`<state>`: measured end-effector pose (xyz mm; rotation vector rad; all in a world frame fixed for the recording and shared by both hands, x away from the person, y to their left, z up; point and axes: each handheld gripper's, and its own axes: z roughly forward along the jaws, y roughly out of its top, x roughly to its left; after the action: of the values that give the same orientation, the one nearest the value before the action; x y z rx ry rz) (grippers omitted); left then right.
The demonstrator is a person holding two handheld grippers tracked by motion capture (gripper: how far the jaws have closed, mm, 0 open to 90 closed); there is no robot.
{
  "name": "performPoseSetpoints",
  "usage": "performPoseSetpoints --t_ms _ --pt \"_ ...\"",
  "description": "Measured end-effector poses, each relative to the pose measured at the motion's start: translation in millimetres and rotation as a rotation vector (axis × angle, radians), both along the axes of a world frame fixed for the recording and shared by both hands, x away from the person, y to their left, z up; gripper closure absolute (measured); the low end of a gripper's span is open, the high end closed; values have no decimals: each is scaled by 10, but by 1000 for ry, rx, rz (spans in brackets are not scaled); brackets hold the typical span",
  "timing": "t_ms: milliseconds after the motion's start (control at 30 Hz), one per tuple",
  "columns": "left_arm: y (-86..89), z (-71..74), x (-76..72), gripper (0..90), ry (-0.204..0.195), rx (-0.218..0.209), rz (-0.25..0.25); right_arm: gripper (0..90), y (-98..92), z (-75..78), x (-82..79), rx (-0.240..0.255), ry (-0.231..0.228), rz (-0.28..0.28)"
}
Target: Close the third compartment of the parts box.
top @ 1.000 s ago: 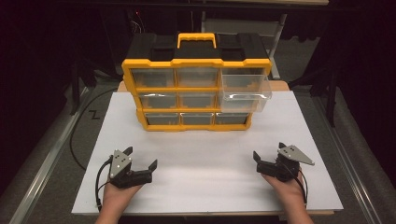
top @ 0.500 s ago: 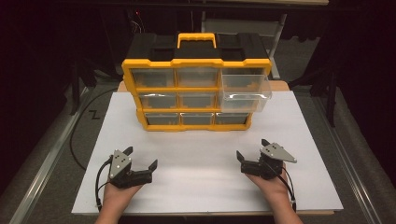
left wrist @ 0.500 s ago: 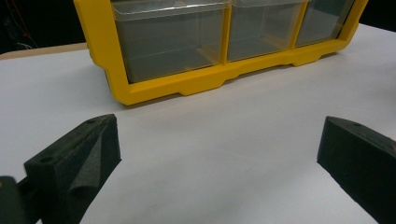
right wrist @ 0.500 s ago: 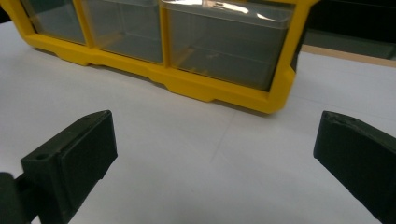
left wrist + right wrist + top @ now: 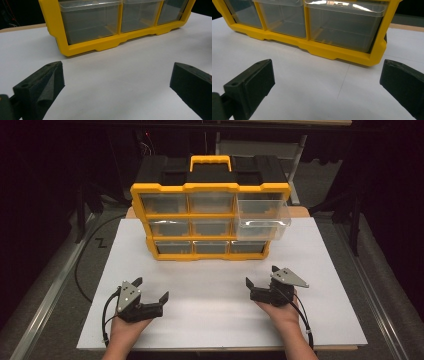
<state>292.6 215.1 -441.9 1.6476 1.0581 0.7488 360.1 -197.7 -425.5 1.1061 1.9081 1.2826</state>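
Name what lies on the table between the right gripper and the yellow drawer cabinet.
Nothing does. In the high view, bare white table top separates the right gripper from the yellow drawer cabinet; the right gripper view shows the same bare stretch.

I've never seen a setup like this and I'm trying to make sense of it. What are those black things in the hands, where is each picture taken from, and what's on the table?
A person holds a handheld two-jaw tool in each hand: the left gripper and the right gripper. Both stand open and hold nothing. One picture looks down from above the table. The other two come from cameras riding on each gripper, looking out between its black jaws. On the white surface stands a yellow drawer organizer with clear drawers; its top right drawer is pulled out.
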Motion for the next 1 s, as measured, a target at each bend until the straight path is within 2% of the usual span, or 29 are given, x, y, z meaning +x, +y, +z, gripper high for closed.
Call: performPoseSetpoints --t_ms 133,200,267,467,667,700,1000 --pt "-6 -3 -1 4 -1 -1 -7 7 -30 -4 -42 9 -12 25" --pt "-10 0 -7 4 -5 -1 -13 7 -40 -15 -56 14 -7 30" --pt "-11 2 -11 4 -4 -4 -12 7 -42 -45 -66 2 17 35" --pt "-7 -2 -6 4 -1 -2 -10 24 -28 -68 -97 -12 23 48" --pt "-14 -8 -2 4 2 1 -14 120 -36 -86 -104 -2 33 40" --pt "-13 -8 -2 4 2 2 -14 165 -48 -88 -106 3 33 33" --pt "-5 -5 -6 4 -1 -2 -10 283 -105 -105 -100 12 43 14"
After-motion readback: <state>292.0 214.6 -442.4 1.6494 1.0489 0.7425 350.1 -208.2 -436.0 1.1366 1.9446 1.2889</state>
